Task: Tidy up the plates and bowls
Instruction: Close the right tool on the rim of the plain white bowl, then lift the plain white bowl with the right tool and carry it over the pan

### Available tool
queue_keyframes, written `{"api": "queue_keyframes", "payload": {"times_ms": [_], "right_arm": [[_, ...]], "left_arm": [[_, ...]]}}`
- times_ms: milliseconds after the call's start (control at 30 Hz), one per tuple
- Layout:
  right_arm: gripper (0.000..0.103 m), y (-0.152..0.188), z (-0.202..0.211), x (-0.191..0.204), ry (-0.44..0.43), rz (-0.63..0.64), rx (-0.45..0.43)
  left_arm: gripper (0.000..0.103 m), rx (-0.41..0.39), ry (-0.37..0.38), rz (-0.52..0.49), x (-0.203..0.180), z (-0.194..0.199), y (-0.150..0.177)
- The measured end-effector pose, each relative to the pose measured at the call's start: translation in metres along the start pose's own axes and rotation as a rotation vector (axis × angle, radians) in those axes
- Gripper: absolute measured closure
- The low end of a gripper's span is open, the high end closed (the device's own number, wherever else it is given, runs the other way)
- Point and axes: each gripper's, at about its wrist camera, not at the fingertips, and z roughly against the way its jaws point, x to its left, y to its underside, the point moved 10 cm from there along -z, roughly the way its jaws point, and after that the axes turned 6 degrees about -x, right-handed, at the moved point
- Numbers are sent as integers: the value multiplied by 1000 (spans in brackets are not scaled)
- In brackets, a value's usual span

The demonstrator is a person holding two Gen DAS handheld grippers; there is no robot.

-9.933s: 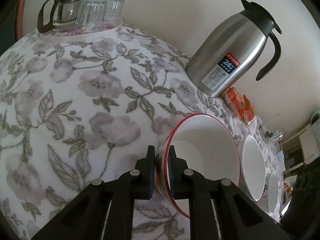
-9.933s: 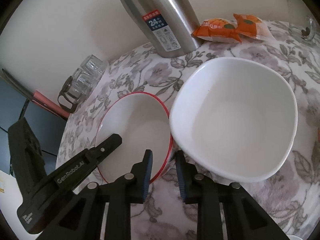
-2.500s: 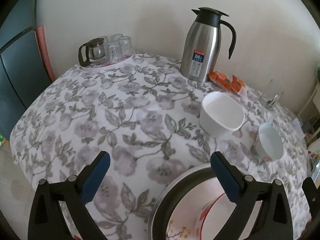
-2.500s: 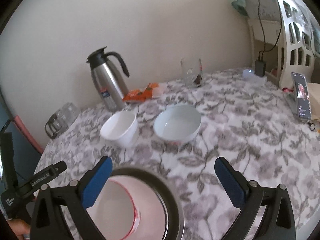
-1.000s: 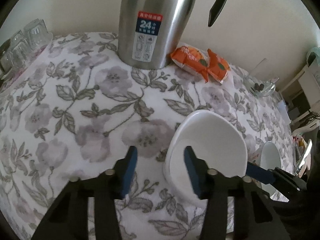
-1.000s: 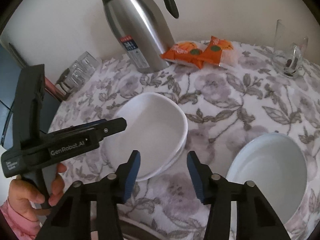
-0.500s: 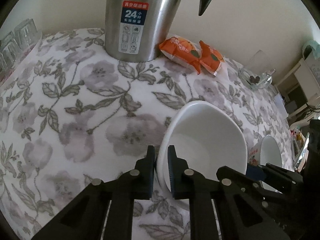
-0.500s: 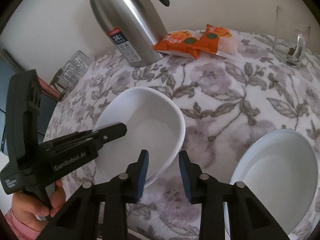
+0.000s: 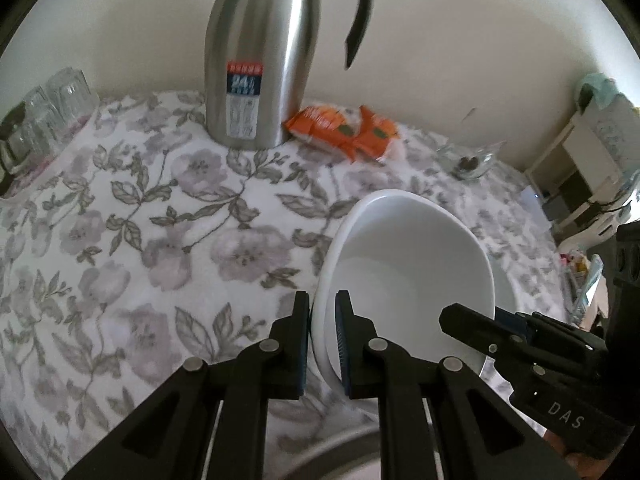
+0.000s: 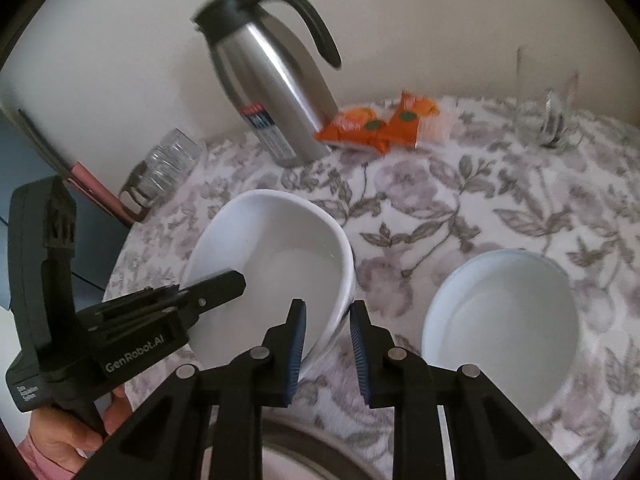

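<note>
A white squarish bowl [image 9: 404, 264] sits on the floral tablecloth. My left gripper [image 9: 322, 340] is shut on its near-left rim, one finger inside and one outside. The bowl also shows in the right wrist view [image 10: 276, 276]. My right gripper [image 10: 327, 354] straddles its near-right rim with the jaws narrowly apart, not closed on it. A second round white bowl [image 10: 504, 316] stands to the right. A dark-rimmed basin [image 10: 320, 452] lies below the grippers, its contents hidden.
A steel thermos jug [image 9: 260, 60] stands at the back, with orange snack packets [image 9: 344, 132] beside it. Glasses and a glass pot [image 9: 40, 116] stand at the far left. A glass cup [image 10: 548, 116] is at the back right. The table edge [image 10: 120, 248] drops off left.
My left gripper stays shut on the white bowl's rim and the view has pulled back a little. My right gripper has moved up to the bowl's opposite rim, still slightly open.
</note>
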Motion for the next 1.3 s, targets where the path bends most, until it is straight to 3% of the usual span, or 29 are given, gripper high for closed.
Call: {"api": "queue_keyframes", "payload": {"times_ms": [333, 600, 867, 1300], "right_arm": [[78, 17, 88, 21, -21, -32, -117], [78, 52, 131, 31, -6, -15, -174], [78, 86, 138, 37, 27, 8, -163], [78, 105, 159, 47, -1, -14, -195]], "left_arm": [[90, -104, 37, 36, -35, 87, 16], [90, -136, 67, 77, -45, 121, 55], [90, -193, 15, 52, -48, 142, 83], [89, -234, 50, 52, -48, 164, 104]]}}
